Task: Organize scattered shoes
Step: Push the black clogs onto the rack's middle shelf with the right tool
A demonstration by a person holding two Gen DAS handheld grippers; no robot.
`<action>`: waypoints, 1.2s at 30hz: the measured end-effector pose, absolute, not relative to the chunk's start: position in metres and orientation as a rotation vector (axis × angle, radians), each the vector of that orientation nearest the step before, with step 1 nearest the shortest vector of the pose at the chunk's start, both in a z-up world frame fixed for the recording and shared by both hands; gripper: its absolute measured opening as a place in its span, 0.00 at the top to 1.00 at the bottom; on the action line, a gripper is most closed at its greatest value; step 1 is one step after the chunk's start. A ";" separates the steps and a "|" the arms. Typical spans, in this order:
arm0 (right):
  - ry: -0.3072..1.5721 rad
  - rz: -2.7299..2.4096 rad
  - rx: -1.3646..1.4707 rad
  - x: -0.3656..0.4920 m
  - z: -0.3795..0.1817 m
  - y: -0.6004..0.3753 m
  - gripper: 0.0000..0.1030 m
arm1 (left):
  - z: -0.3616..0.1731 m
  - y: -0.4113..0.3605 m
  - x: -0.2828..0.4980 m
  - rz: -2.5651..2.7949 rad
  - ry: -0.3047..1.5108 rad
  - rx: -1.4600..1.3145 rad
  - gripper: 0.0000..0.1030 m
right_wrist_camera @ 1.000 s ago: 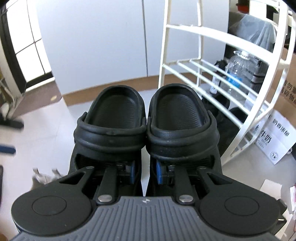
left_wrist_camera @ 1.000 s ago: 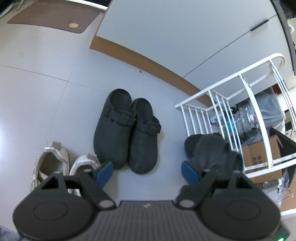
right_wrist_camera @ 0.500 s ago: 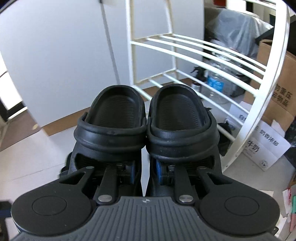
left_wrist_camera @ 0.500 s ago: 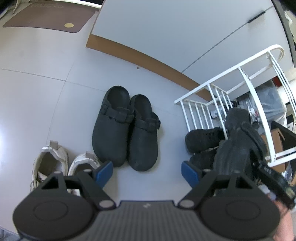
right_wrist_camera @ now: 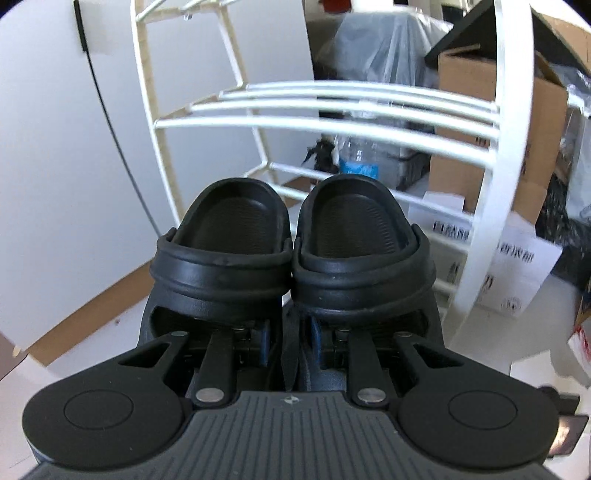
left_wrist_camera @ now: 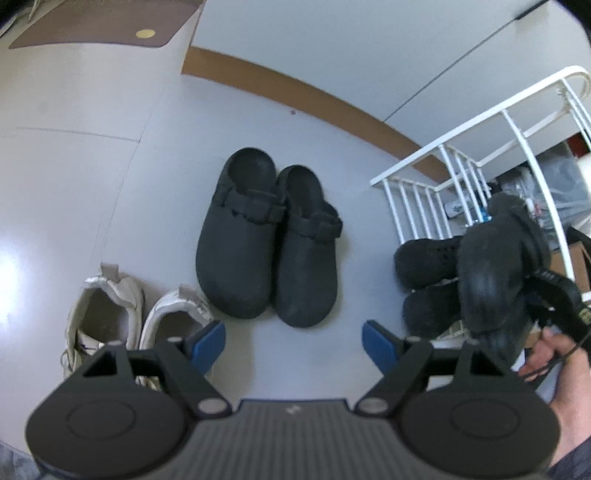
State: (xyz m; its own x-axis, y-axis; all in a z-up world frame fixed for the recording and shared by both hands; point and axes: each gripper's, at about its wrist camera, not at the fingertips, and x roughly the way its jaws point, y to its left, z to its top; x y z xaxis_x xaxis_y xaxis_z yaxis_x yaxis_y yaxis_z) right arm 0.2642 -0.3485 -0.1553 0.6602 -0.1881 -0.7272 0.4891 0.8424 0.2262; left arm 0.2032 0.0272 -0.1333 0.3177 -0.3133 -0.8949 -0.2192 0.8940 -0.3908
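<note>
My right gripper [right_wrist_camera: 290, 338] is shut on a pair of black rubber clogs [right_wrist_camera: 236, 236], pinching their inner walls together and holding them in the air in front of the white shoe rack [right_wrist_camera: 332, 110]. In the left wrist view the same held clogs [left_wrist_camera: 491, 273] hang at the right, by the rack [left_wrist_camera: 461, 155], over black shoes [left_wrist_camera: 424, 262] on the floor at its foot. My left gripper [left_wrist_camera: 294, 341] is open and holds nothing, just above the floor. A pair of black strapped clogs [left_wrist_camera: 266, 240] lies ahead of it, and white sneakers [left_wrist_camera: 110, 317] lie at its left.
Cardboard boxes [right_wrist_camera: 480, 118] and a water bottle [right_wrist_camera: 358, 162] stand behind the rack. A white cabinet wall with a brown baseboard [left_wrist_camera: 314, 99] runs behind the shoes. A brown mat [left_wrist_camera: 99, 26] lies at the far left. A person's hand [left_wrist_camera: 554, 354] shows at the lower right.
My right gripper has carried the rubber clogs sideways up to the rack and rolled. In the left view they have come in at the right. The left gripper has sunk slightly.
</note>
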 end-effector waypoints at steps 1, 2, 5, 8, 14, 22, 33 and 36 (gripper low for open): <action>0.753 -0.403 0.432 0.267 -0.155 -0.350 0.76 | -0.134 0.027 0.204 -0.065 1.264 -0.497 0.19; 0.742 -0.417 0.439 0.271 -0.155 -0.353 0.76 | -0.136 0.026 0.205 -0.065 1.267 -0.500 0.19; 0.724 -0.464 0.463 0.287 -0.156 -0.362 0.76 | -0.136 0.024 0.206 -0.065 1.268 -0.494 0.19; 0.707 -0.508 0.479 0.298 -0.157 -0.367 0.76 | -0.137 0.020 0.206 -0.074 1.273 -0.497 0.19; 0.678 -0.559 0.491 0.309 -0.160 -0.375 0.77 | -0.139 0.013 0.206 -0.096 1.296 -0.486 0.19; 0.666 -0.586 0.484 0.325 -0.165 -0.390 0.77 | -0.135 0.017 0.204 -0.099 1.285 -0.500 0.19; 0.630 -0.718 0.464 0.349 -0.185 -0.412 0.76 | -0.145 0.020 0.208 -0.093 1.314 -0.512 0.19; 0.619 -0.747 0.467 0.353 -0.190 -0.417 0.76 | -0.149 0.017 0.207 -0.104 1.329 -0.511 0.19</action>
State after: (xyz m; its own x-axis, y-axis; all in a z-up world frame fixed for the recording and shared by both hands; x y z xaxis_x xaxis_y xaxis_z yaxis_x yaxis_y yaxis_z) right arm 0.3532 -0.4172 -0.1904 0.5731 -0.4795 -0.6646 0.7418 0.6481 0.1720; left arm 0.2074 0.0168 -0.1491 0.2524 -0.3575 -0.8992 -0.2138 0.8857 -0.4122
